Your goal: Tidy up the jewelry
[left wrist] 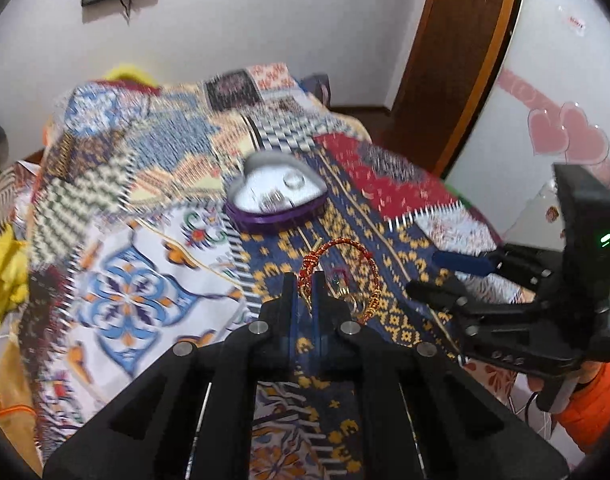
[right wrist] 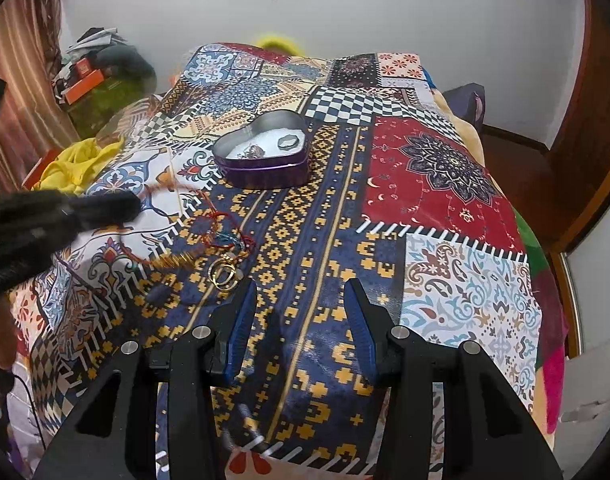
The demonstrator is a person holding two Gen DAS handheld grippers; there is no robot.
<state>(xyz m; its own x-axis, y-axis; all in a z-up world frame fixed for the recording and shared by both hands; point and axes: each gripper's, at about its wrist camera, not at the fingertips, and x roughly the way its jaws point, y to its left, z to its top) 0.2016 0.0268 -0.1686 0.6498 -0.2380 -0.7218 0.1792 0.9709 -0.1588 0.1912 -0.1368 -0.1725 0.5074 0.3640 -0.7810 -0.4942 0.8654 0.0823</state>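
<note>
My left gripper [left wrist: 303, 280] is shut on a red and gold thread bracelet [left wrist: 345, 248], holding it just above the patchwork cloth. The same bracelet [right wrist: 193, 258] shows blurred in the right wrist view, hanging from the left gripper [right wrist: 133, 202]. Gold earrings [right wrist: 225, 274] and a red thread piece [right wrist: 225, 228] lie on the cloth beside it. A purple heart-shaped tin [left wrist: 275, 200] stands open farther back with a ring and small jewelry inside; it also shows in the right wrist view [right wrist: 265, 152]. My right gripper [right wrist: 301, 288] is open and empty, also seen in the left wrist view [left wrist: 437, 276].
The patchwork cloth [right wrist: 425, 200] covers a raised surface that drops off at the right and near edges. Yellow fabric [right wrist: 81, 164] and clutter lie at the left. A wooden door frame [left wrist: 465, 60] and a white wall with pink hearts [left wrist: 565, 136] stand at the right.
</note>
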